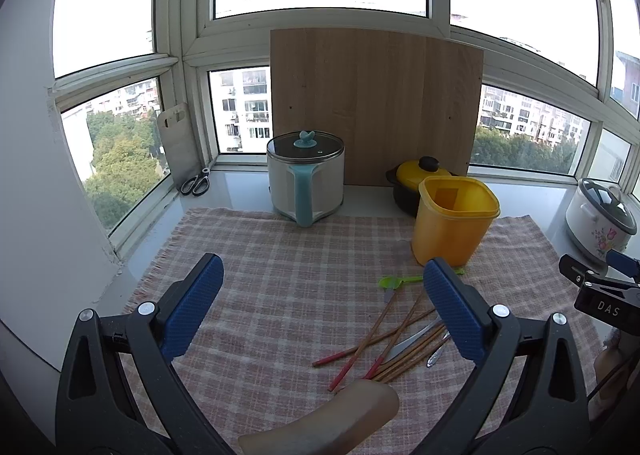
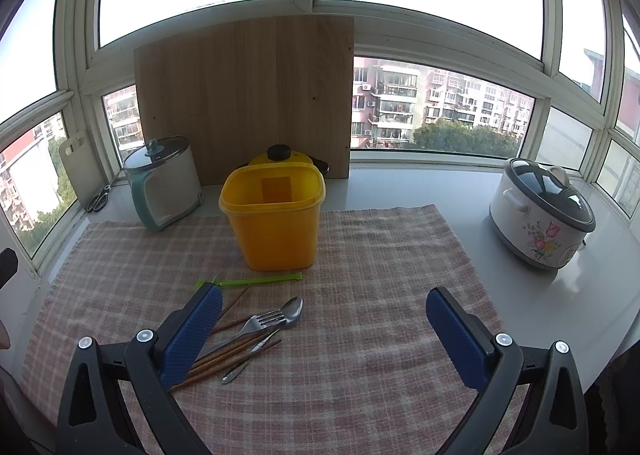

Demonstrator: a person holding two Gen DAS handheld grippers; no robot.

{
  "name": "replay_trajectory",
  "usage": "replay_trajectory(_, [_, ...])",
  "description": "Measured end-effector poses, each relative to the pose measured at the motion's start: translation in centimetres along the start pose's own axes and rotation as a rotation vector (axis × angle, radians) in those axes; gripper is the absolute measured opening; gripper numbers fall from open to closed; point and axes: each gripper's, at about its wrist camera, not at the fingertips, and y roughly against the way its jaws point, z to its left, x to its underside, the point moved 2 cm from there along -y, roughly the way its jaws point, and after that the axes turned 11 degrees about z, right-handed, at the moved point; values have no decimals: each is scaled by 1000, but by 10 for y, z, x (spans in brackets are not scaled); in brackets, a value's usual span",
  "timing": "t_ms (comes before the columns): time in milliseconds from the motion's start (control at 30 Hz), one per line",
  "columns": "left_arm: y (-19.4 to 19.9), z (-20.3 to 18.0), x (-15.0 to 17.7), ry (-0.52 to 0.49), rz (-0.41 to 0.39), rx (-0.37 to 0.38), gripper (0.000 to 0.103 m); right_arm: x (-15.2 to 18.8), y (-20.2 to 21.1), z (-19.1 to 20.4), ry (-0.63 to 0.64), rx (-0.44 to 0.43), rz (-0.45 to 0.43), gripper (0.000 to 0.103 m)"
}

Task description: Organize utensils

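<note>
- Closest to my left camera, the left gripper [image 1: 320, 307] hangs above the checked cloth [image 1: 280, 295] with its blue pads [image 1: 192, 307] spread wide and nothing between them; a pale rounded thing at the bottom edge I can't identify.
- On my right camera the right gripper [image 2: 324, 335] is likewise spread wide and holds nothing. Its left pad [image 2: 192, 335] sits over the near ends of the utensils.
- Just past that pad lies the pile: wooden chopsticks [image 2: 228, 355], a metal fork [image 2: 256, 323] and a metal spoon [image 2: 290, 313]. Their long axes run from near-left to far-right in this view, with the fork tines and spoon bowl at the far-right ends.
- From the left camera the red tips of the chopsticks [image 1: 340, 355] point toward me, and the sticks are fanned and crossing.
- Beyond the pile a green plastic utensil [image 2: 256, 280] lies almost crosswise, just in front of the yellow container [image 2: 276, 223].
- That container stands upright and open-topped, on the cloth's far half.
- At the right edge of the left view I read "DAS" on the other tool's body [image 1: 608, 309].
- Right of the pile the cloth is bare out to its right edge, with white counter [image 2: 440, 191] beyond it.
- Further back stand a white pot with a teal handle [image 2: 164, 187], a flowered rice cooker [image 2: 540, 215], a yellow-lidded pot [image 2: 280, 157] and a wooden board [image 2: 248, 95] leaning on the window.
</note>
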Motion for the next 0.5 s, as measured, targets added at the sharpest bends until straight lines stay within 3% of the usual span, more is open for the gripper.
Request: replay_trajectory(500, [-9, -3, -7, -3, 9, 3, 102, 0, -5, 1, 1, 0, 8, 103])
